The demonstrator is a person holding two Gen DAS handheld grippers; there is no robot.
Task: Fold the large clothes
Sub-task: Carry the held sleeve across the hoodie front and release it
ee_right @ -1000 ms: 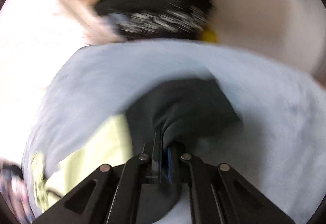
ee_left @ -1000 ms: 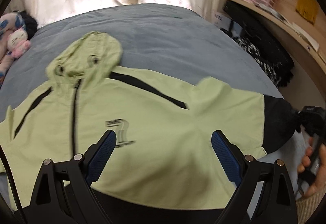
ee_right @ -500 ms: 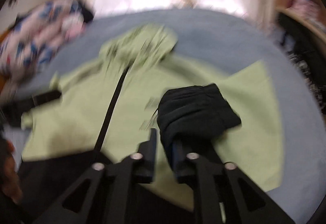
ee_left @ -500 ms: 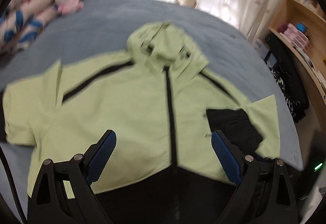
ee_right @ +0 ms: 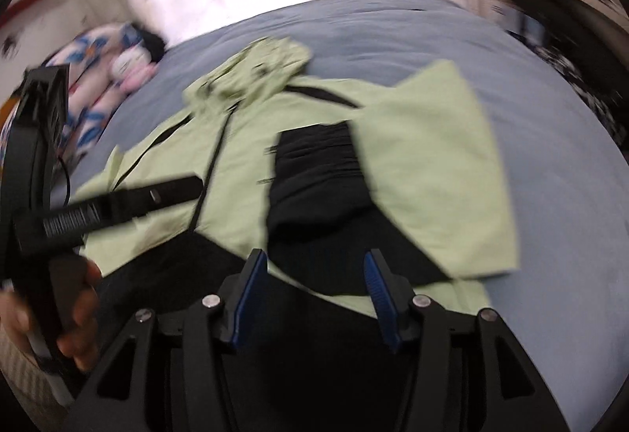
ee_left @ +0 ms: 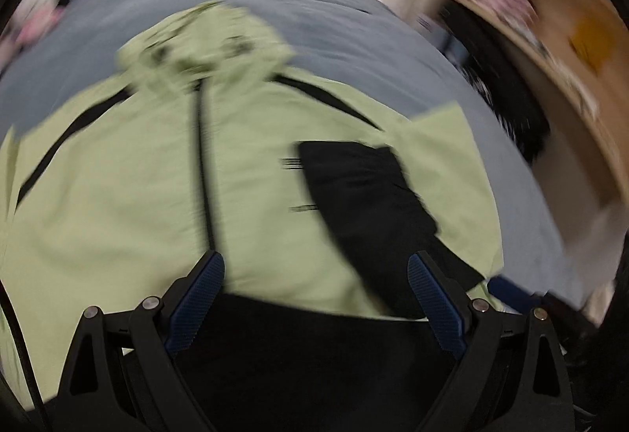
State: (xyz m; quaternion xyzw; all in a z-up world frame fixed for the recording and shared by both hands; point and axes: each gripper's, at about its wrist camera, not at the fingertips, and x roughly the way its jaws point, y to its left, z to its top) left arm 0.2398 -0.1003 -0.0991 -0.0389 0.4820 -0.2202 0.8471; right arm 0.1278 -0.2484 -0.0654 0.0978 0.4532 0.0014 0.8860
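Right view alone shows left gripper (ee_right: 184,192) over jacket (ee_right: 432,164).

Light-green hooded jacket (ee_right: 424,164) spread front-up on grey bed (ee_right: 550,141), black-cuffed sleeve (ee_right: 314,172) folded across its chest, right gripper (ee_right: 314,286) open just above the black hem, left gripper (ee_right: 51,188) held at far left.

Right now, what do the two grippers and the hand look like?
Both the left gripper and right gripper are black linkage frames with silver rivets and blue ribbed finger pads. A thin black cable trails by the left one. The bare hand shows no sleeve.
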